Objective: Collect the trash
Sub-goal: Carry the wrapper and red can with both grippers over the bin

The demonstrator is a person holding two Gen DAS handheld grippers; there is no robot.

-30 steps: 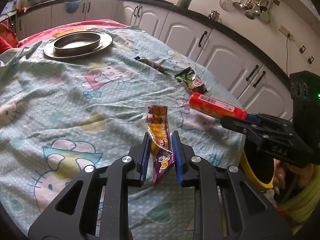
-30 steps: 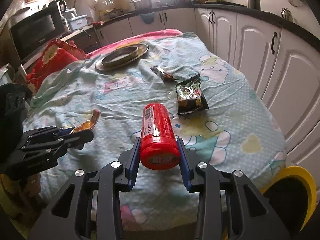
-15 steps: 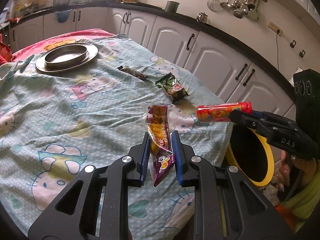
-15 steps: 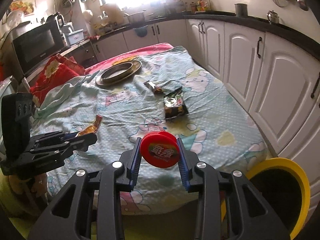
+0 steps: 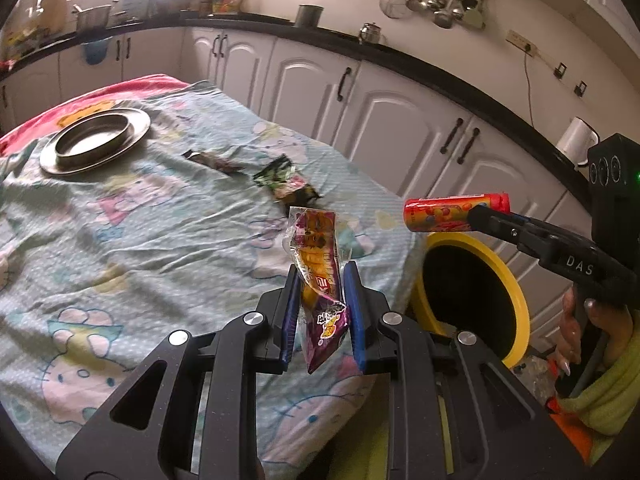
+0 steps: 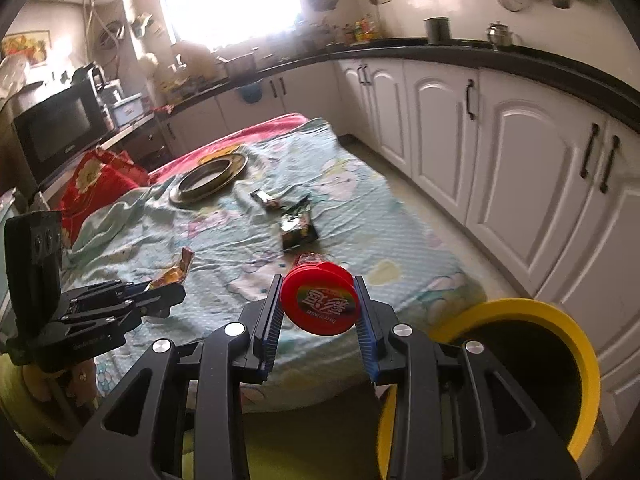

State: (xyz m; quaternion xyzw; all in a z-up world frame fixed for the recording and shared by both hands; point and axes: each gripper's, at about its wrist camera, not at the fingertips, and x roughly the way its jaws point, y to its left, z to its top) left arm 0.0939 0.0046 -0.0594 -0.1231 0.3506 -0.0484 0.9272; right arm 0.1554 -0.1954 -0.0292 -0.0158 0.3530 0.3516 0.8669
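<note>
My left gripper (image 5: 320,312) is shut on a purple and yellow snack wrapper (image 5: 318,264), held above the table's front right corner. My right gripper (image 6: 318,316) is shut on a red candy tube (image 6: 318,304), held level just above the yellow-rimmed bin (image 6: 576,348). In the left wrist view the tube (image 5: 452,212) hangs over the bin (image 5: 516,296) at the right. A green and black wrapper (image 5: 286,184) and a dark small wrapper (image 5: 214,162) lie on the cloth-covered table (image 5: 120,220).
A metal plate with a bowl (image 5: 94,144) sits at the table's far left. White cabinets (image 5: 400,120) under a black counter run along the right. A red cushion (image 6: 96,176) and a microwave (image 6: 56,128) stand past the table's left side.
Both grippers have pulled back and swung right with their loads. The red tube has moved from over the table to above the yellow bin, and now points level.
</note>
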